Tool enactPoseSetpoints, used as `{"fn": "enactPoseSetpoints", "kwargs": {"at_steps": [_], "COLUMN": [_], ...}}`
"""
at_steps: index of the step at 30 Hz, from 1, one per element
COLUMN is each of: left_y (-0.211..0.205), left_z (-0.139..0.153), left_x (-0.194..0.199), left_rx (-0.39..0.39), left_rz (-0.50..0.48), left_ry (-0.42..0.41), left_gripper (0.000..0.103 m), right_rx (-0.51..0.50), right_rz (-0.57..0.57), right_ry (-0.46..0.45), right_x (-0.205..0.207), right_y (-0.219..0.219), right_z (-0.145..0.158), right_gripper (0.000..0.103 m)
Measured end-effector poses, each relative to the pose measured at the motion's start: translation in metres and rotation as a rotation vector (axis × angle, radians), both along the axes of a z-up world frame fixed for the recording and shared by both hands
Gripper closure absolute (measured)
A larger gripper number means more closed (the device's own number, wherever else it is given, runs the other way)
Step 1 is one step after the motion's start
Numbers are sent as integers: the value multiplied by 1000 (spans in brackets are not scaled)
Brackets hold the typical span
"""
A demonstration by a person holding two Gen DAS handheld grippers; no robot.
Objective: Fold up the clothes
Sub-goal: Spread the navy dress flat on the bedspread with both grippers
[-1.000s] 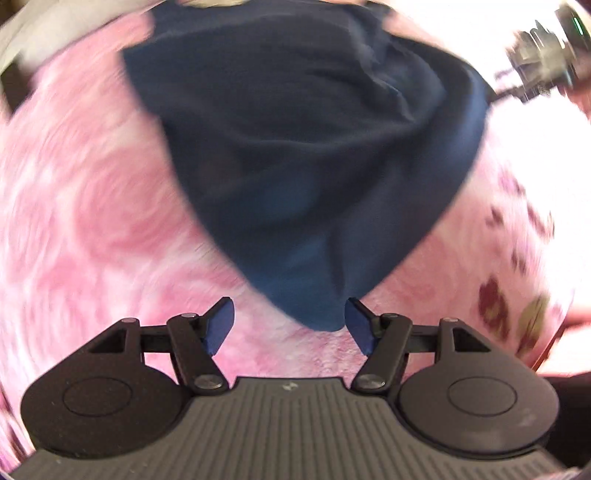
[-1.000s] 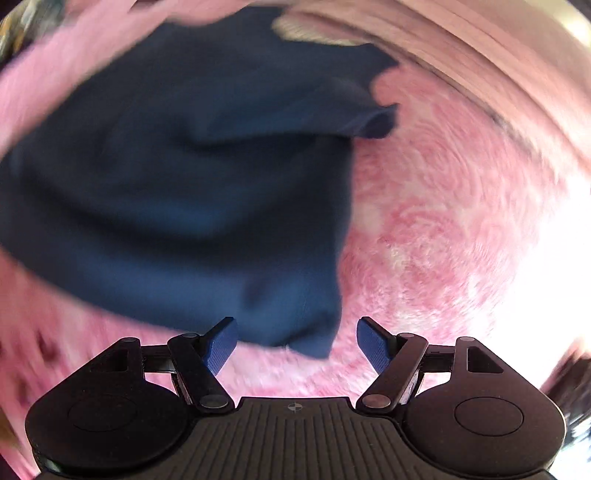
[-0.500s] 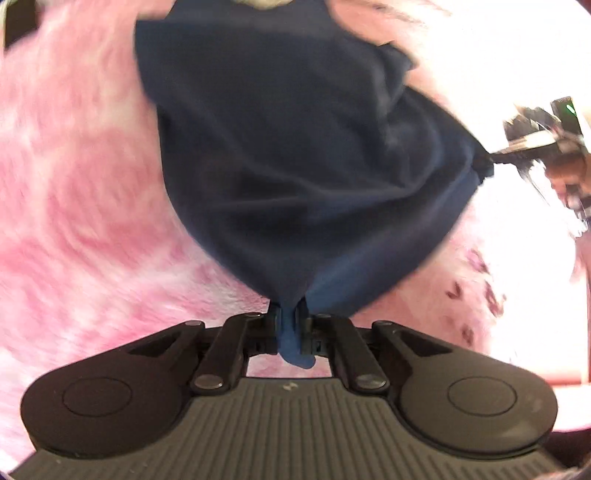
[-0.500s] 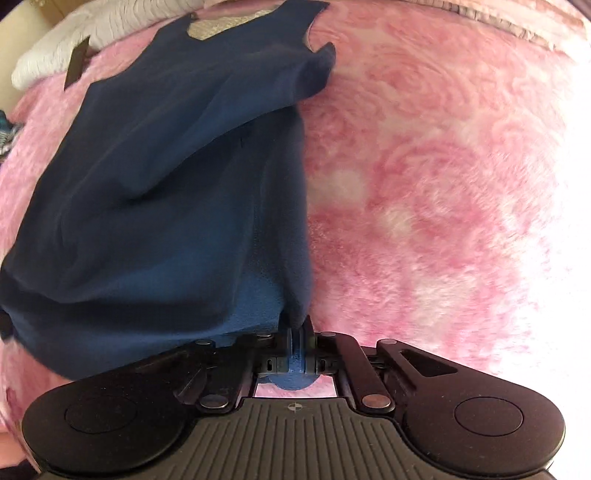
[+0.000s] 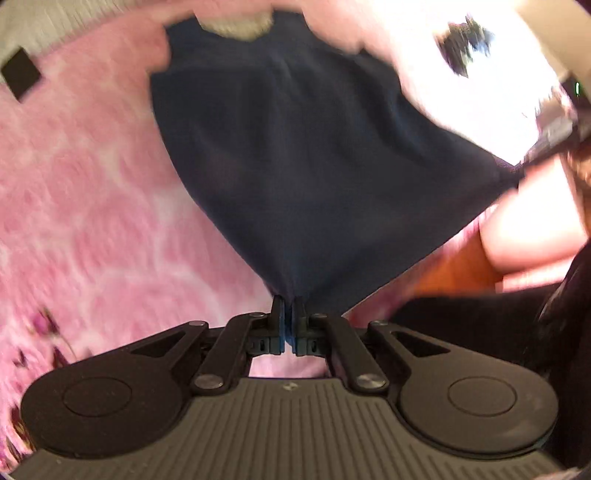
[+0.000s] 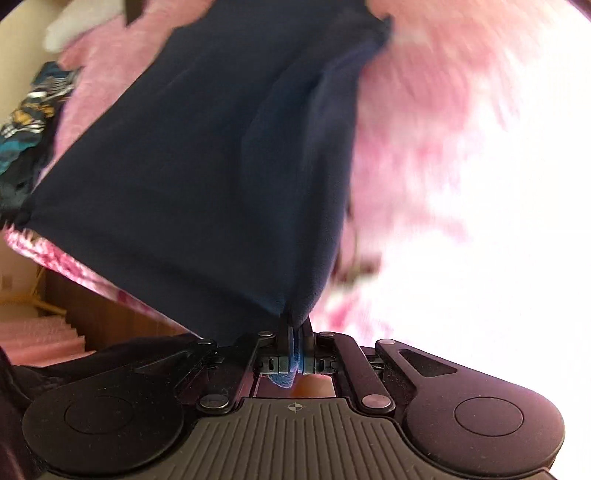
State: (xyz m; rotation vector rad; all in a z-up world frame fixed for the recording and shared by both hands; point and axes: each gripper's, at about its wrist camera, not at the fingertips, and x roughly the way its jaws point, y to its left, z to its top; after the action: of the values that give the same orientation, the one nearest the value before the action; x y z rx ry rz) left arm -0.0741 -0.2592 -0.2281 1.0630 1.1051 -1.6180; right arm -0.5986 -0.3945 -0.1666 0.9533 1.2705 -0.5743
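A navy blue garment [image 5: 303,155] is stretched above a pink bedspread [image 5: 74,206]. My left gripper [image 5: 289,314] is shut on one bottom corner of it. My right gripper [image 6: 295,328] is shut on the other bottom corner of the garment [image 6: 207,155]; a bit of cloth pokes out behind its fingers. The right gripper also shows blurred at the right edge of the left wrist view [image 5: 546,140], holding the cloth's far corner. The garment's neck end with a pale lining [image 5: 236,26] lies far from me on the bed.
The pink bedspread [image 6: 424,110] fills both views, washed out by bright light at the right. A patterned teal and black cloth [image 6: 26,122] lies off the bed's left. A wooden bed frame [image 6: 110,314] and floor show below. A dark tag [image 5: 20,75] lies on the bed.
Both grippers went from open to shut on the garment's bottom corners, then lifted and pulled it toward me; the hem now hangs taut over the bed's near edge.
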Motion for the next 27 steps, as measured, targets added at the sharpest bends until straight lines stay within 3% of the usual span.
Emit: {"fn": "enactPoseSetpoints", "kwargs": {"at_steps": [2,6,7,8,9,10,15,20,23,27], "left_y": [15,29,28,24,16,8,-64,-165,-231,-314], "left_z": [-22,-33,-32,-31,-31,-30,-19,-6,-5,-25], "left_x": [1,14,18,23,25,27,9,-54,-105,-171], "left_rx": [62,59,46,28,8,-12,-153,-264,-282,-213], "left_rz": [-32,-93,-98,-106,-116,-128,-240,-424,-528,-563], "left_ry": [-4,-46,-53,-59,-65,-70,-86,-17,49,107], "left_gripper": [101,96,94,90,88,88,82,73,62,58], "right_rx": [-13,-84,-107,-129,-151,-173,-236,-251,-246,-269], "right_rz": [-72,-101,-110,-118,-123,-127,-117,-121,-127,-137], "right_ry": [32,153,162,150,128,101,12,-57,-52,-23], "right_x": [-5,-1,1,4,7,11,29,25,16,-7], "right_y": [20,44,47,48,47,46,34,29,34,37], "right_z": [-13,-25,-24,-22,-19,-16,-14,-24,-37,-44], "right_gripper": [103,100,86,59,45,39,39,39,39,39]}}
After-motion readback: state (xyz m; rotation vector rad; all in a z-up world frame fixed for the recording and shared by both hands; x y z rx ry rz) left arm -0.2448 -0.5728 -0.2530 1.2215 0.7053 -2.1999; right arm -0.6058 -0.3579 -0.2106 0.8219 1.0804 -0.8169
